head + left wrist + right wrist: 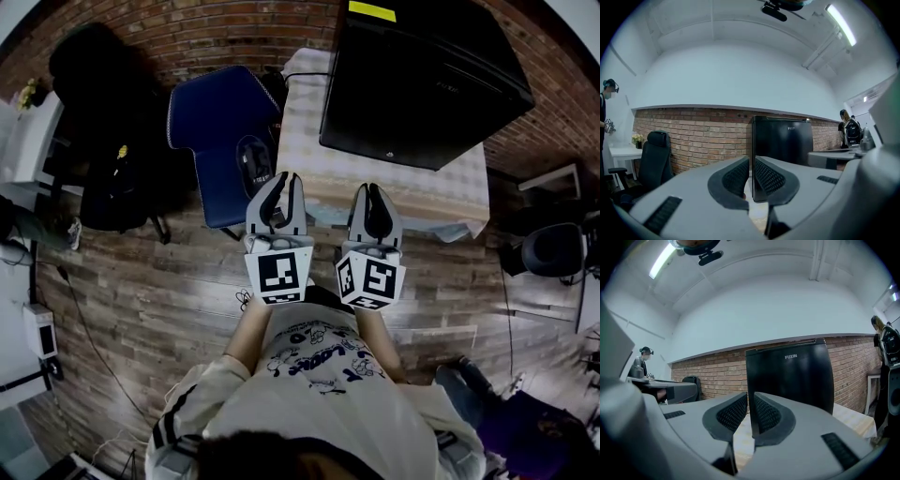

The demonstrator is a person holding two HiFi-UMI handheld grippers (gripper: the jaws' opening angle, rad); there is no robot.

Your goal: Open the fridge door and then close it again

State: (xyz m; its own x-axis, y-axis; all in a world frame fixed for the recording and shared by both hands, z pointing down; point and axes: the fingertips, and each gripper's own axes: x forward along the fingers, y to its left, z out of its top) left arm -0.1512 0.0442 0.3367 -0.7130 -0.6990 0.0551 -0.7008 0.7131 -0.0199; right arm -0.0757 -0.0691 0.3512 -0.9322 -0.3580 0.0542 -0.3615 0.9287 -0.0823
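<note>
Fridge: black, compact, its long axis upright, sitting on a cloth-covered table against a brick wall, with its door looking shut and facing the person. It is lying straight ahead of both claws and well apart from them, so the task is judged not yet begun. Left gripper: pointing level at the fridge's left front edge, jaws pressed together and carrying nothing. Right gripper: pointing level beside it, jaws likewise closed on nothing. It is lining up with the left part of the door and appears to be the nearer one for a pull. No handle or hinge side is showing, so which edge swings cannot be told. Writing: "FUXIN" is showing in pale letters at the top of the door. A yellow label is lying on the fridge top, its print too small to read.
</note>
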